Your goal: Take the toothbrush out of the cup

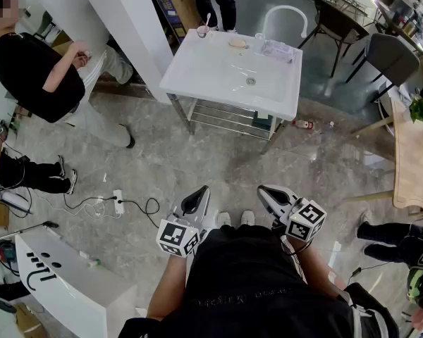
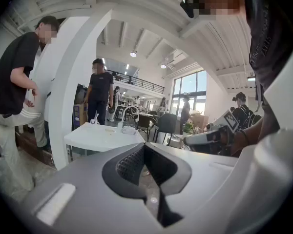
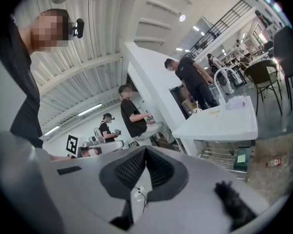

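Note:
A small cup with a toothbrush standing in it sits at the back left corner of a white sink table, far ahead of me. Held low near my body, well short of the table, my left gripper and right gripper both have their jaws together and hold nothing. In the left gripper view the cup is tiny on the table, beyond the shut left gripper. The right gripper view shows the cup far off, past the shut right gripper.
A person sits against the white pillar at left. A power strip with cables lies on the floor, and a white panel lies at lower left. Chairs, a wooden table and a bottle are to the right.

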The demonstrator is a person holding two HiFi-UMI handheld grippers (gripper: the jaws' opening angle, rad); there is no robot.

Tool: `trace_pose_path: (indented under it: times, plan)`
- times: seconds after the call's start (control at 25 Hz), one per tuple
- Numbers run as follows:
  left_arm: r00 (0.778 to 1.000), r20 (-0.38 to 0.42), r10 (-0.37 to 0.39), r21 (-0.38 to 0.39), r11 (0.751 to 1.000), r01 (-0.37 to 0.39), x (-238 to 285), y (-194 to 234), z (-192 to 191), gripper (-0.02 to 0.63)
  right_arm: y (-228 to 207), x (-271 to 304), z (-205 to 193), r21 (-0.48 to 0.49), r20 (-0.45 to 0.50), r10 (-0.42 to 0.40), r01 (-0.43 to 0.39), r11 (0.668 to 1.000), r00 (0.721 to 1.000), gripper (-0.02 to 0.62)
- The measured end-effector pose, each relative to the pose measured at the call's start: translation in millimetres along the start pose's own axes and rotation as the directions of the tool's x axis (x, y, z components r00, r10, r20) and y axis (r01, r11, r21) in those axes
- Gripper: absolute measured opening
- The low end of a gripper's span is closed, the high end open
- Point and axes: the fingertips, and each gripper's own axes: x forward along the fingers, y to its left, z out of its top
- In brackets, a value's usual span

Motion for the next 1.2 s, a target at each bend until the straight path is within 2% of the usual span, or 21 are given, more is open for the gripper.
trace_pose_path:
  times: [0.16,0.68,0.8,0.96,1.2]
  plan:
    - [1.0,0.02,0.0,-0.031,1.0,0.0,7,6,4,0.006,-13,1,-2,-0.005,-0.001,-0.013,0.013,1.0,1.0,0.014]
    - [1.0,0.01,0.003,-0.023,1.0,-0.003,20,9,5,0.006,-24,2,2,-0.015,0.007,-0.013,0.013,1.0,1.0,0.014]
    - [1.0,0.008,0.016,-0.023,1.0,-0.015,27,10,7,0.006,-31,1,9,-0.006,0.027,-0.007,0.007,1.0,1.0,0.014]
    - [0.999,0.004,0.04,-0.01,0.999,-0.039,37,5,11,0.006,-50,-4,8,-0.03,-0.012,-0.01,0.01,1.0,1.0,0.015]
    - [0.995,0.01,0.094,-0.01,0.996,-0.094,46,-5,11,0.006,-78,-11,8,-0.063,-0.046,0.027,-0.03,0.998,0.999,0.014]
